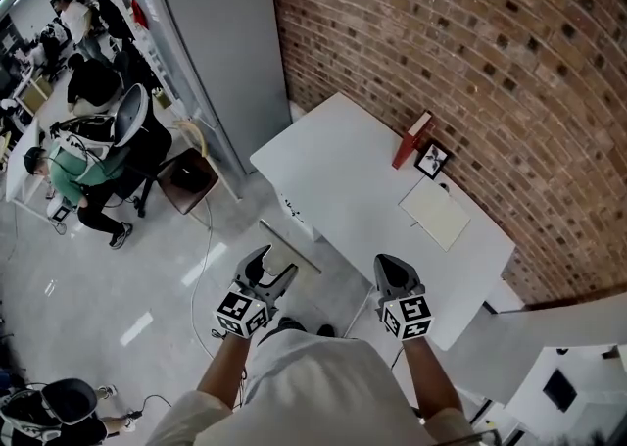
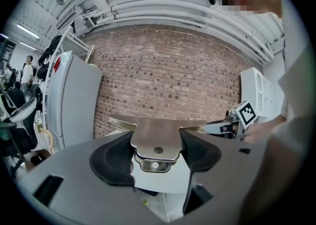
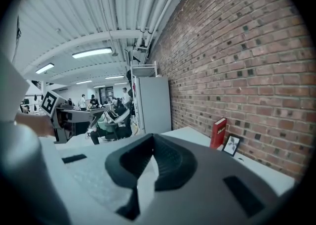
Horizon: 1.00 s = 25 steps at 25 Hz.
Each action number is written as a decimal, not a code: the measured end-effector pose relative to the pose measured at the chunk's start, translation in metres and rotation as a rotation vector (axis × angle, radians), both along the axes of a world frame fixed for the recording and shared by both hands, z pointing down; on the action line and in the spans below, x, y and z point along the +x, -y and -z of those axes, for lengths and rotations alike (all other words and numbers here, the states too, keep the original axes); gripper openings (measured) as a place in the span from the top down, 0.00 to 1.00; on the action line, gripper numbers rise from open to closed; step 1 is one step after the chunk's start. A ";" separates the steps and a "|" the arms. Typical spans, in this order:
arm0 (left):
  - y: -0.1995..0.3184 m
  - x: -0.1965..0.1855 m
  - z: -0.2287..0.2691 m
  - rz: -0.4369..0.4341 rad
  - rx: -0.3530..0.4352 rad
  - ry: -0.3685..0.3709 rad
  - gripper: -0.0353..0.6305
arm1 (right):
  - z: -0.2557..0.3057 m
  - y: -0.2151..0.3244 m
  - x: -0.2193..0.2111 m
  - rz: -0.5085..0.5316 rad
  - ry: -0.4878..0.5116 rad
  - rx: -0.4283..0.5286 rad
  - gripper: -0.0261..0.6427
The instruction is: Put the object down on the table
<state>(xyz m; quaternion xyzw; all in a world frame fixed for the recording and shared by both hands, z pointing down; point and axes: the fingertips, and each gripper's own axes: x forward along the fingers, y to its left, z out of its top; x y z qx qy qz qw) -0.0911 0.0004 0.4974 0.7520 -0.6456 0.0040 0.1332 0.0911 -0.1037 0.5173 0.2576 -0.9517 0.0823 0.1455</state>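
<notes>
A flat metal plate (image 2: 158,131) with a holed tab sits between the pads of my left gripper (image 2: 157,156), which is shut on the tab. In the head view the left gripper (image 1: 273,268) hangs over the floor, short of the white table (image 1: 333,165). The plate (image 1: 294,250) sticks out from it toward the table's near edge. My right gripper (image 1: 391,265) is held beside the table's near edge with its fingers together and nothing in them. In its own view the right gripper (image 3: 153,140) looks shut, and the table top lies beyond it.
On the table by the brick wall stand a red book (image 1: 411,140), a small picture frame (image 1: 432,160) and a pale notepad (image 1: 436,214). A tall grey cabinet (image 1: 216,52) stands at the table's far end. A chair (image 1: 186,179) and seated people are at the left.
</notes>
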 end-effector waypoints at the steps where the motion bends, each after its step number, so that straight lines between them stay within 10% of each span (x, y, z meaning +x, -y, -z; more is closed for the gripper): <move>1: 0.005 -0.002 -0.002 -0.002 -0.004 -0.003 0.53 | -0.002 0.004 -0.001 -0.006 -0.001 -0.005 0.96; 25: 0.193 -0.088 -0.086 -0.285 -0.155 0.004 0.53 | -0.049 0.114 -0.075 -0.297 -0.055 -0.101 0.96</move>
